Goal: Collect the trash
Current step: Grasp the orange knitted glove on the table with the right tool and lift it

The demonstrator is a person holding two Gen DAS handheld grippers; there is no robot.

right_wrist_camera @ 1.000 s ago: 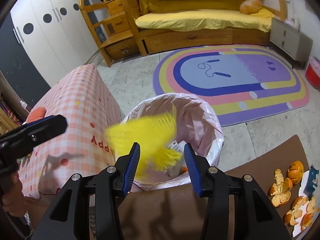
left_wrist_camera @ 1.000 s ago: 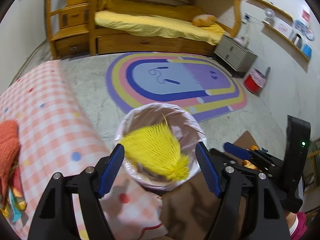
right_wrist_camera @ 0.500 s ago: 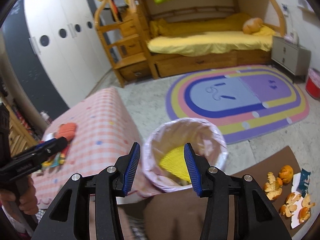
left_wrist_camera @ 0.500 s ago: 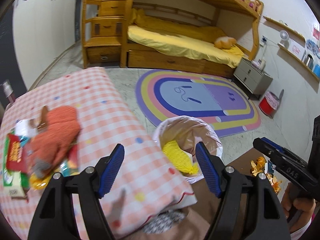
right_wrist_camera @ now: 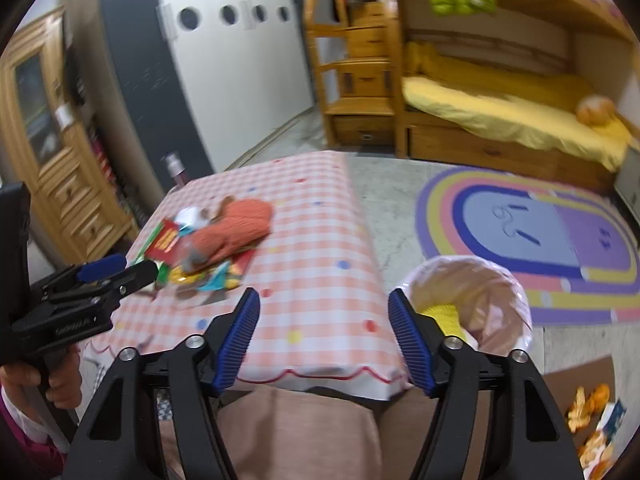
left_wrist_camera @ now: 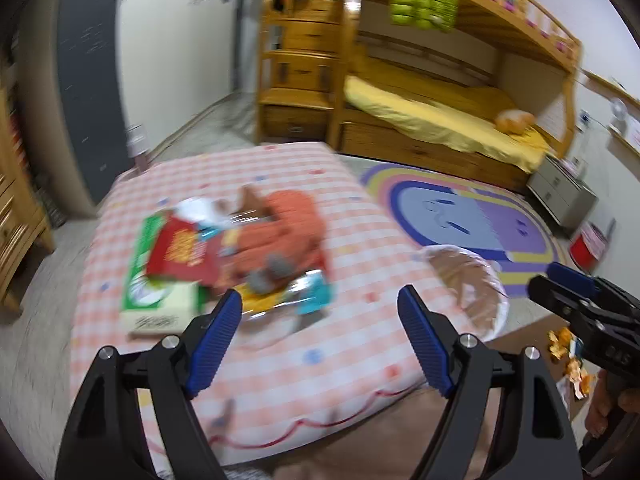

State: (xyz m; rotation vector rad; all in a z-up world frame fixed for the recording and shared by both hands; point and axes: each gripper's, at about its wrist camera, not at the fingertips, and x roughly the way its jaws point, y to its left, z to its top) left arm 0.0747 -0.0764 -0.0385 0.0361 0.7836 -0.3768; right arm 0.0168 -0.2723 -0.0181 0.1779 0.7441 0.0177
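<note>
Left claw (left_wrist_camera: 320, 336): black frame, blue ribbed pads, jaws opening with nothing between them. It points down over the table (left_wrist_camera: 360, 344), which is draped in a pink-and-white checked cloth, and looks aimed at the litter pile, presumably as the next pick.

Right claw (right_wrist_camera: 324, 336): same build, jaws also opening, nothing between them. It hangs over the near table edge, beside the bin.

Round waste bin lined with a pale translucent bag (right_wrist_camera: 516, 312): stands on the floor just off the table's corner, close enough that items need only a short carry. A yellow netted foam sleeve (right_wrist_camera: 444, 314) lies inside it.

Litter remaining on the table, heaped together:
- orange netted foam sleeve (left_wrist_camera: 288, 228), on top
- red crinkled snack packet (left_wrist_camera: 180, 254)
- green-and-white flat carton (left_wrist_camera: 148, 296), at the bottom
- teal and yellow foil wrappers (left_wrist_camera: 312, 300), at the near edge; blur prevents a finer count

Orange peel scraps (right_wrist_camera: 588, 408): lie on a brown surface beside the right claw, well apart from the pile.

Assessment: collection is partly done. The heaped pile risks several pieces lifting or sliding at once.
</note>
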